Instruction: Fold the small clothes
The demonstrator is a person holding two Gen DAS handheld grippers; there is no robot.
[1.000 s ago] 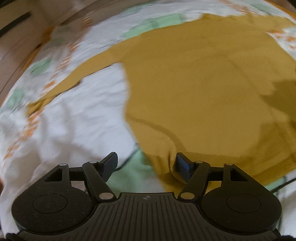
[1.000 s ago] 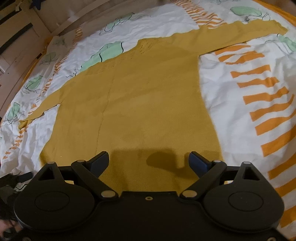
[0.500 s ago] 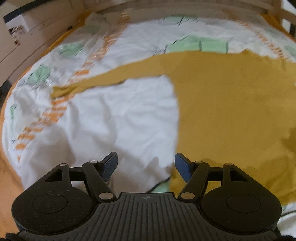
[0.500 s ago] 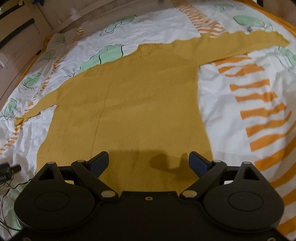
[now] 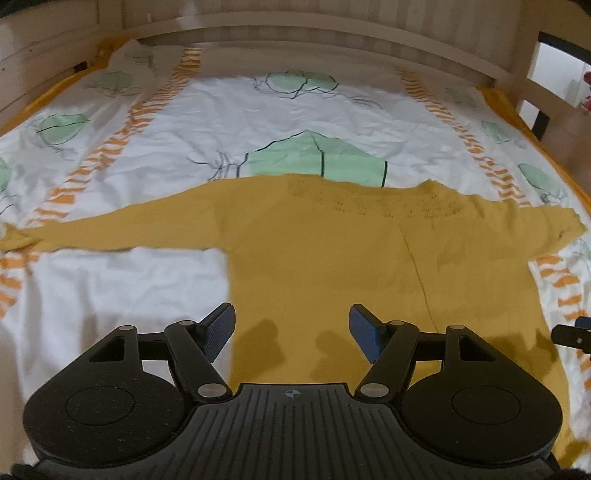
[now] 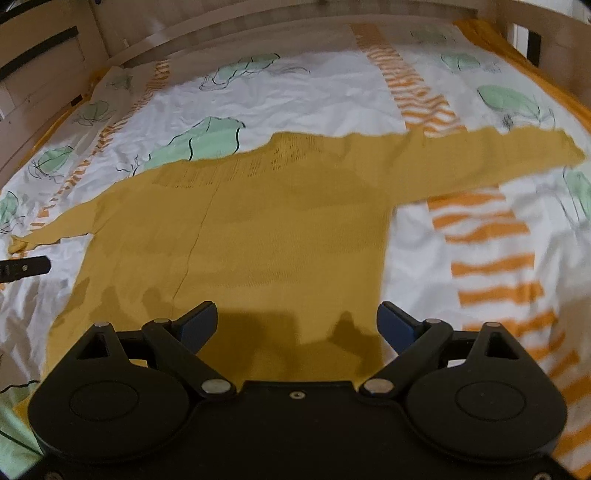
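Item on hand: one mustard knit sweater (image 5: pixel 332 258), laid flat on the bed (image 5: pixel 110 288) over a white duvet cover (image 6: pixel 295 92) printed with green leaves and orange stripes. Body spread near the middle of the bed, hem toward the near edge, neckline toward the wooden headboard (image 5: pixel 295 22); left sleeve (image 5: pixel 110 229) runs out toward the left edge, right sleeve (image 6: pixel 498 158) toward the right edge. Step in hand, as I judge it: spreading is done and no fold is made, so the first fold is about to begin. Left tool (image 5: pixel 291 332): jaws wide apart, nothing between them, hanging above the sweater's lower left side with its left blue pad over the side seam line where knit meets duvet. Right tool (image 6: pixel 297 325): jaws likewise wide and empty, above the lower right part of the body, its right pad just beyond the sweater's right edge. Each tool's tip shows at the margin of the other's view. Neither tool touches the fabric, as far as I can tell; both cast shadows on the knit just ahead of them. Next move, by my reckoning: I lower a tool to a sleeve cuff or a hem corner, pinch only the knit and not the duvet beneath, and carry it across the body. The knit looks soft and likely to drag or bunch.
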